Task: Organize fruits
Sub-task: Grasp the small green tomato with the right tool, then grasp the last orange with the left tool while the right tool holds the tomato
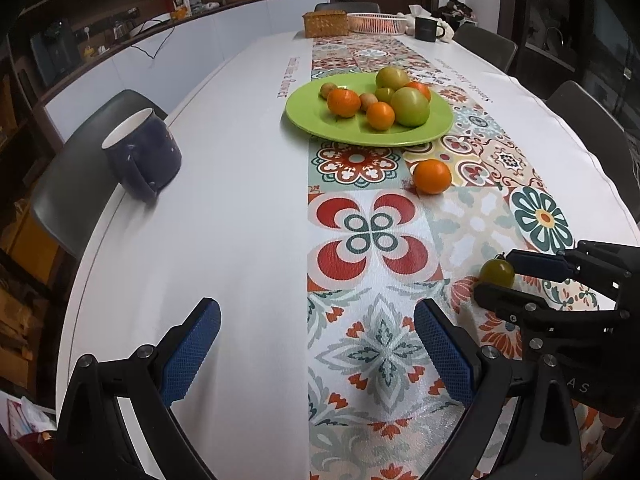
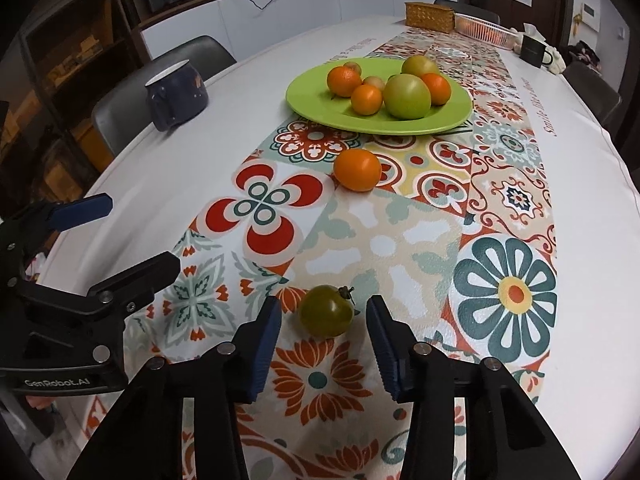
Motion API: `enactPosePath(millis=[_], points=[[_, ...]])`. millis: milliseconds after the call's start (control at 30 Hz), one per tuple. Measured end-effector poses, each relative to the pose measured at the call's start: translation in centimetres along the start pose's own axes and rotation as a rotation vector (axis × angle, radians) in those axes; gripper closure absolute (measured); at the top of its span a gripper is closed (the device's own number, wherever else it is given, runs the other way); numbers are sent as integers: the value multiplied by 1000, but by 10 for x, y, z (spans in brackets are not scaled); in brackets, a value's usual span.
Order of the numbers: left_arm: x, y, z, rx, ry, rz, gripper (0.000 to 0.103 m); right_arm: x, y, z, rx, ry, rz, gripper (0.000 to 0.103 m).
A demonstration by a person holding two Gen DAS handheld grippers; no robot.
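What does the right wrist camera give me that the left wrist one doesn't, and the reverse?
Only the right wrist view shows the gaps between the right hand-held gripper pads and the small green tomato: open, straddling it, not touching.

Only the left wrist view shows the left hand-held gripper head-on, open over bare tablecloth, and a third, small green fruit on the plate.

Both show the green plate of fruit, the loose orange and the blue mug.

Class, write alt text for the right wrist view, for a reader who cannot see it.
The open right gripper straddles a small green tomato lying on a patterned table runner, without touching it. Beyond it an orange lies loose before a green plate of fruit; the open left gripper hovers at left.
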State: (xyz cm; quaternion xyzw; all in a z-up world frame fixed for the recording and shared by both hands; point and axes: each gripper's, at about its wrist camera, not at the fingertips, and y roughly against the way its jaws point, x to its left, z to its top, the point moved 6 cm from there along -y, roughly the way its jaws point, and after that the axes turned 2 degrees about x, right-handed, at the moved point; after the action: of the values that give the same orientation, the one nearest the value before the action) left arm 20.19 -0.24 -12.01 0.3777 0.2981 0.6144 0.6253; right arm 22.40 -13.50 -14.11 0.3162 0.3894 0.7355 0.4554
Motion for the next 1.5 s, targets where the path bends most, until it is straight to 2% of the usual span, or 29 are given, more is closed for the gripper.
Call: enactPosePath(millis=[133, 200, 600, 800, 1200, 1300, 1367, 1500], points=[[1, -3, 0, 5, 2, 5, 4, 0, -4, -1, 11, -1, 0, 66], [0, -3, 0, 5, -3, 5, 4, 0, -6, -1, 13, 1, 2, 72], [-9, 2, 17, -28, -35, -9, 4, -5, 5, 2, -35, -22, 8, 73], [-25, 2, 38, -70, -59, -66, 5, -22, 15, 12, -75, -48, -22, 73], [-66, -26, 77, -73, -115, -203, 21, -75, 24, 32, -133, -123, -125, 73], [-73, -35, 84, -56, -110, -250, 31, -84, 23, 35, -136, -135, -143, 73], [-78, -42, 89, -44, -107, -262, 34, -89, 22, 37, -139, -143, -150, 73], [-85, -58, 93, -8, -104, -272, 49, -95, 18, 40, -136, -151, -156, 73]])
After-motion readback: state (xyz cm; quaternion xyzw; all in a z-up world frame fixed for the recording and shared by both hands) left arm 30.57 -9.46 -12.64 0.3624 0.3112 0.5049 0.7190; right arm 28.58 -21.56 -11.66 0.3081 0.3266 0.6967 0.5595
